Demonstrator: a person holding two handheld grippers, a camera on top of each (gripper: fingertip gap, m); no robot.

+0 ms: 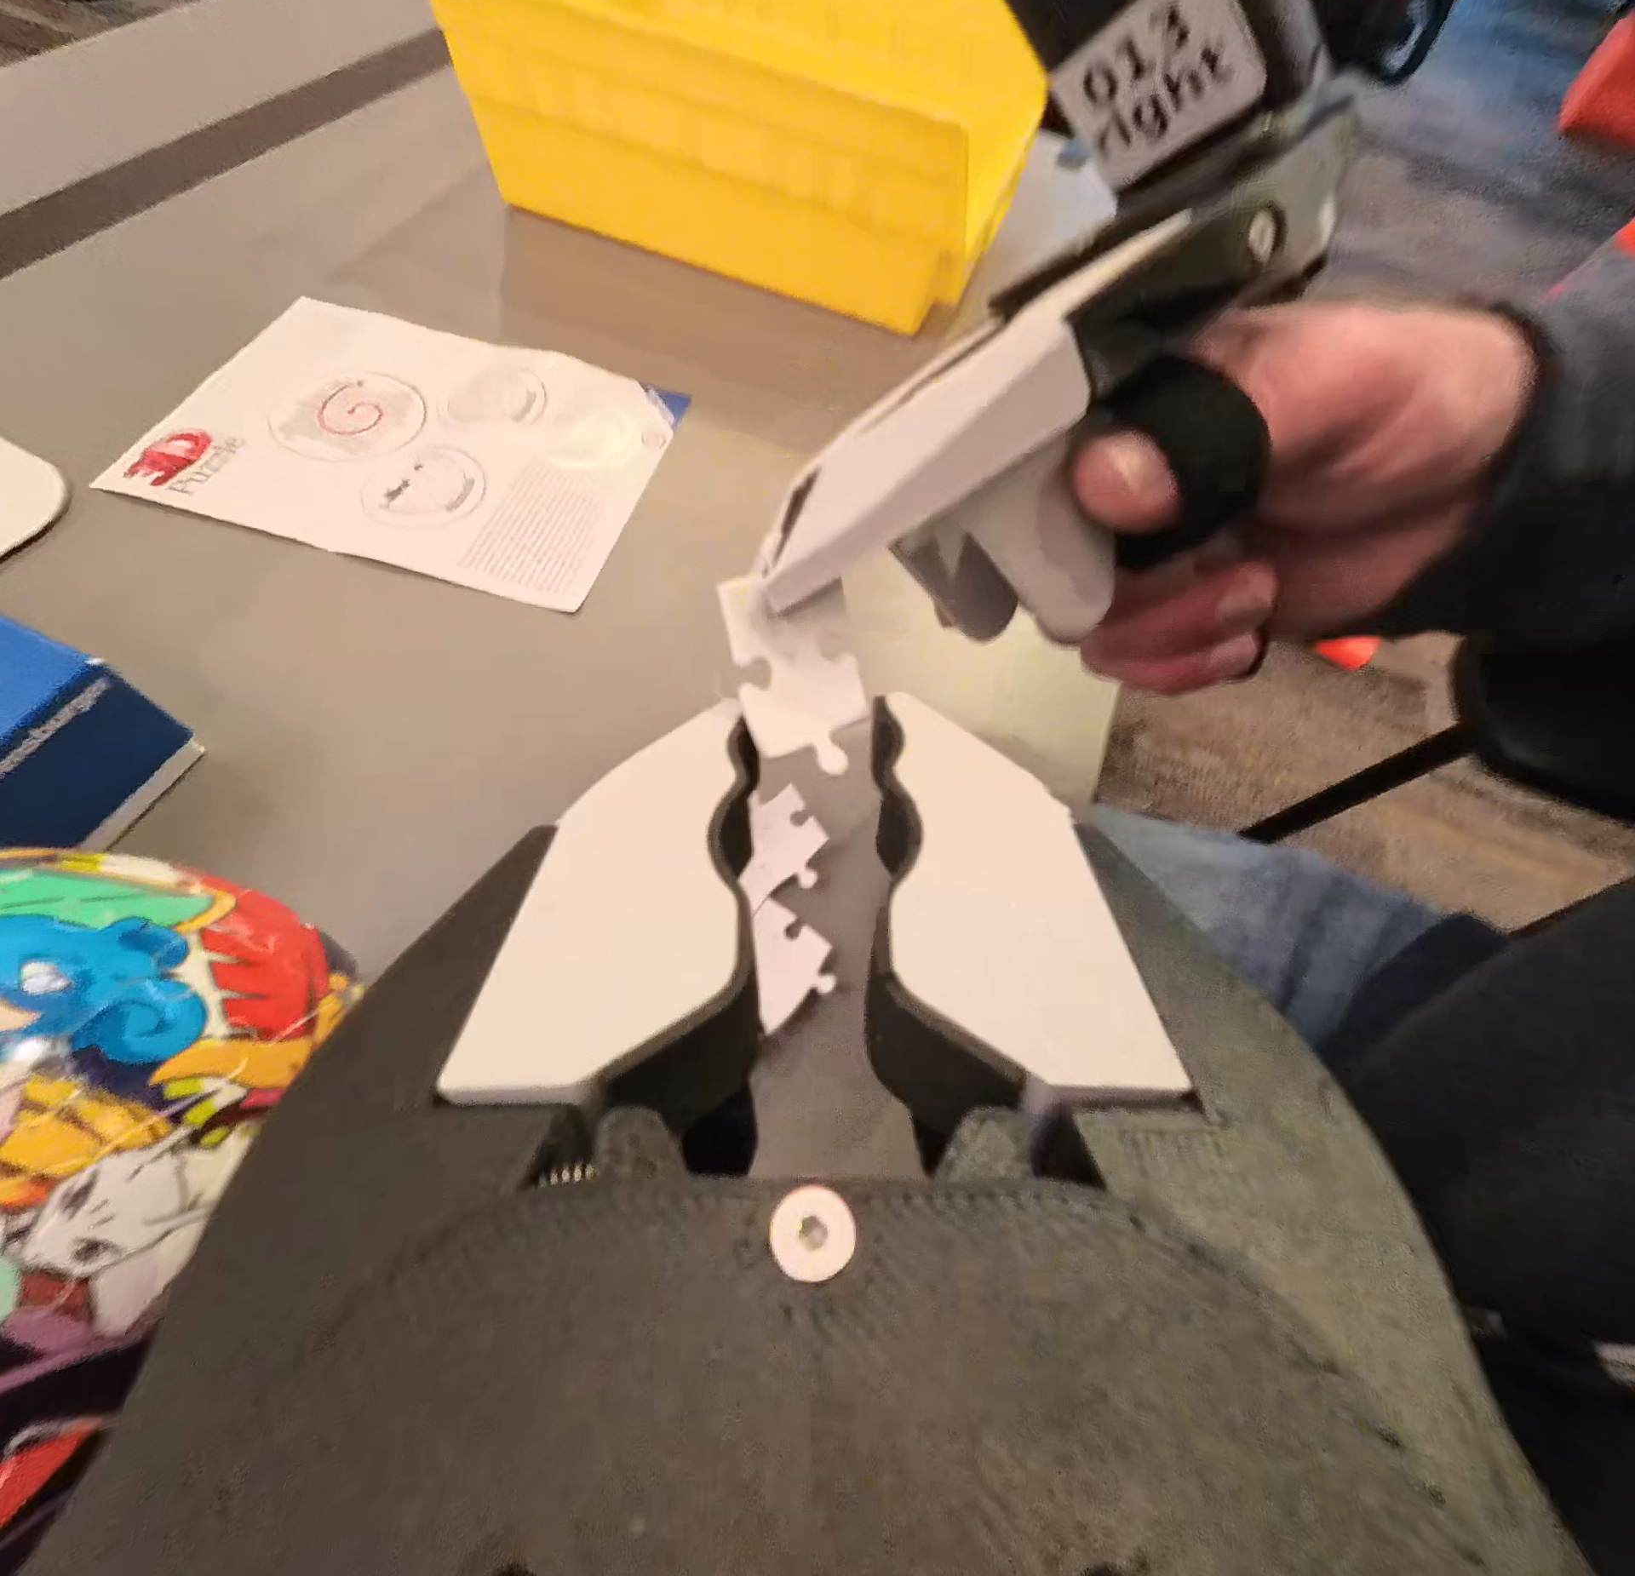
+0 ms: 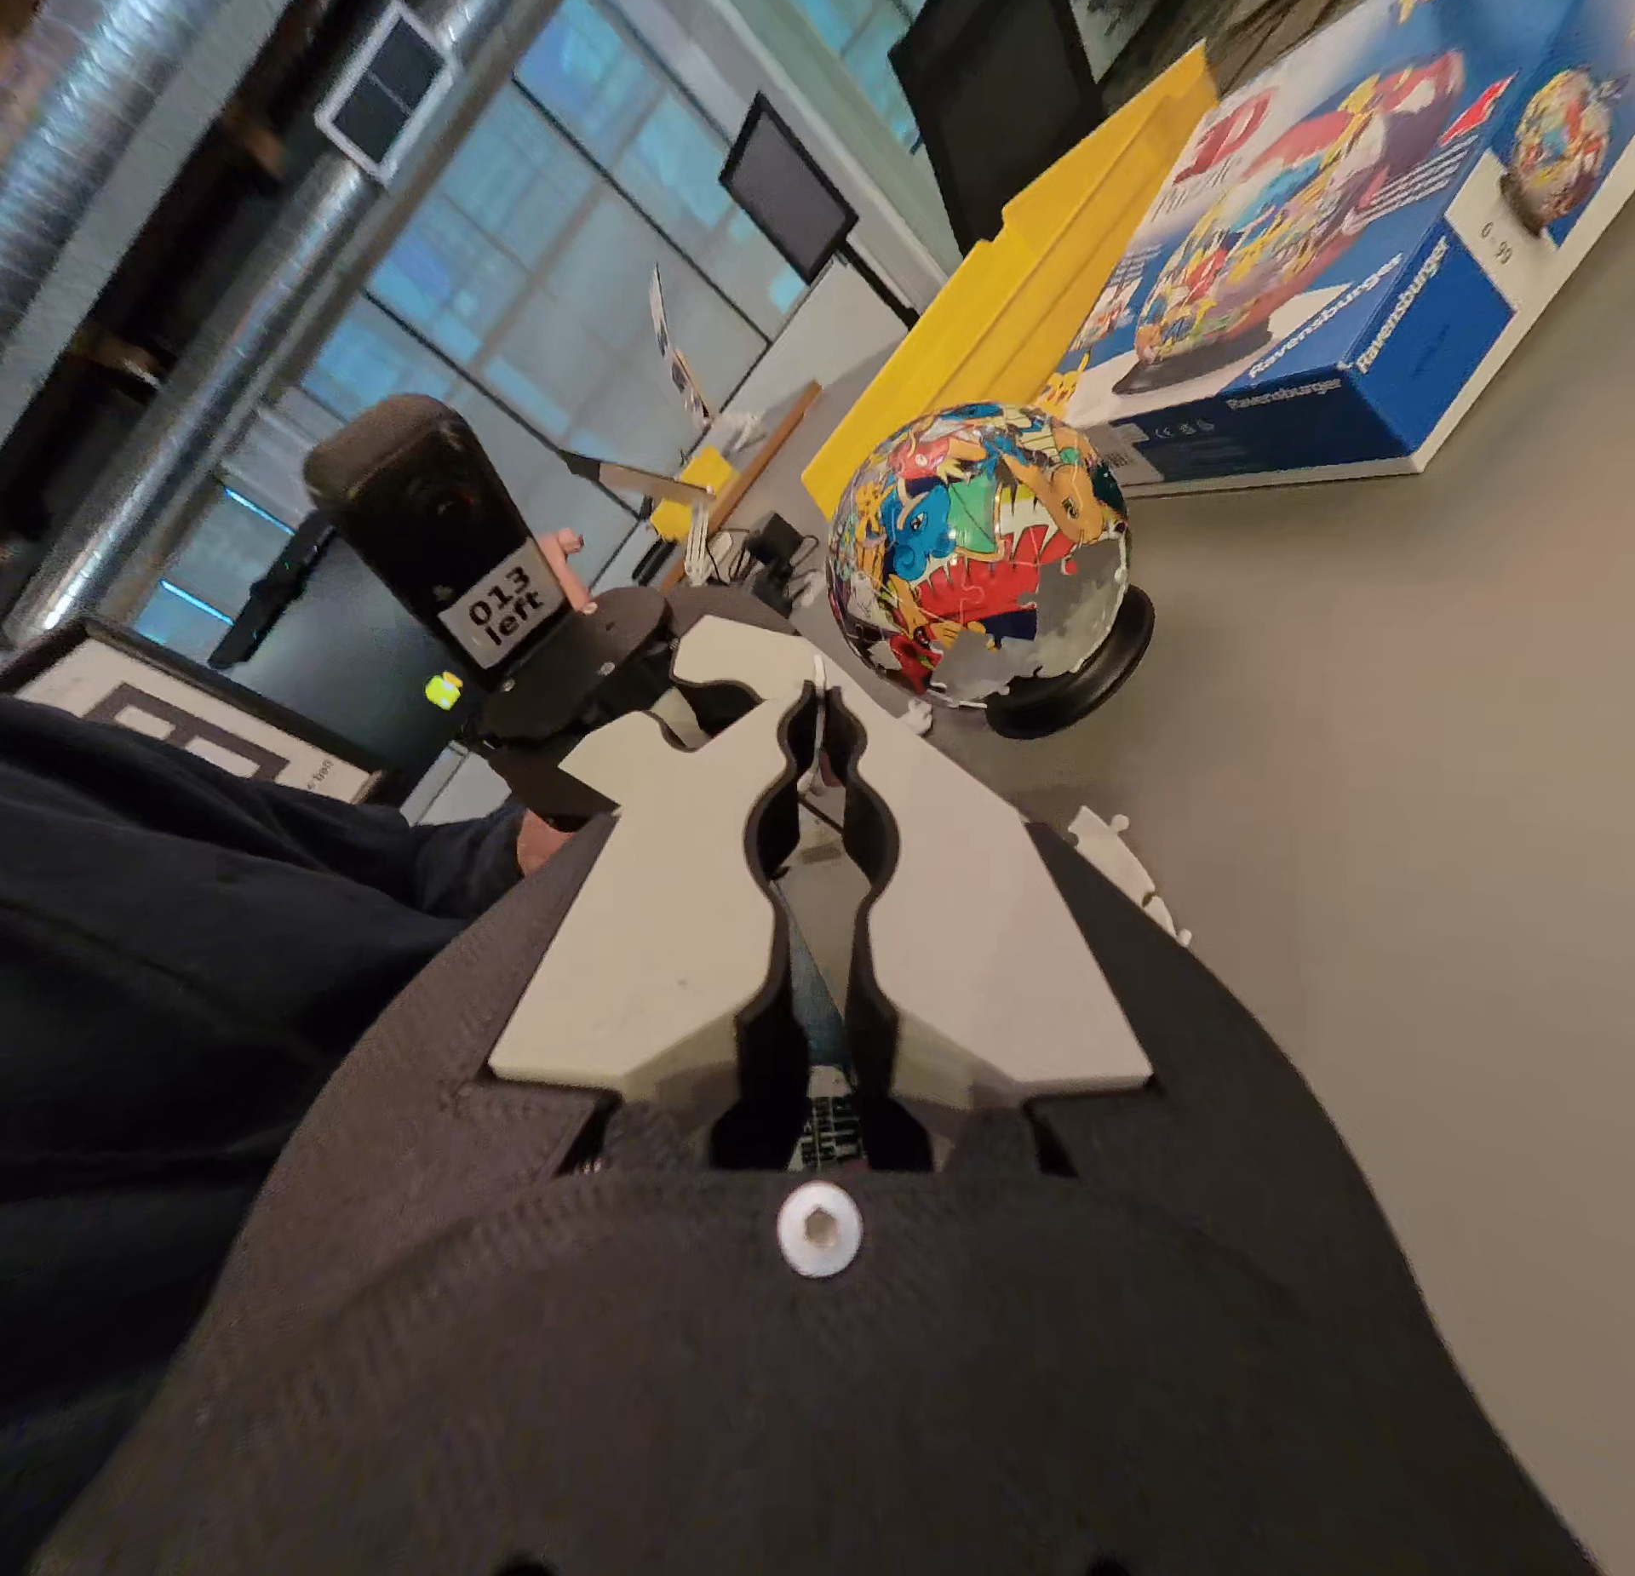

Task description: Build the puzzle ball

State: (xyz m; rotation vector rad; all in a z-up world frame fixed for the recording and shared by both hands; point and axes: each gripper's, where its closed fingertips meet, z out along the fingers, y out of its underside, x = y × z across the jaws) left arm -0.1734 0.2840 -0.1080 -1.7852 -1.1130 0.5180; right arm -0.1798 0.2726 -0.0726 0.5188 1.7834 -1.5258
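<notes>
Right hand-held gripper [image 1: 770,600], closed on a white curved puzzle strip [image 1: 796,693] between the left hand-held gripper's [image 1: 809,728] parted fingers; colourful unfinished puzzle ball [image 2: 978,552] waits on the grey table [image 2: 1327,737]; align tabs before pressing.

Glossy printed puzzle ball [image 2: 978,552] on a smooth black stand [image 2: 1084,675]. Matt grey table [image 1: 354,702]; ribbed yellow plastic bin [image 1: 734,118]. Paper instruction sheet [image 1: 389,454].
</notes>
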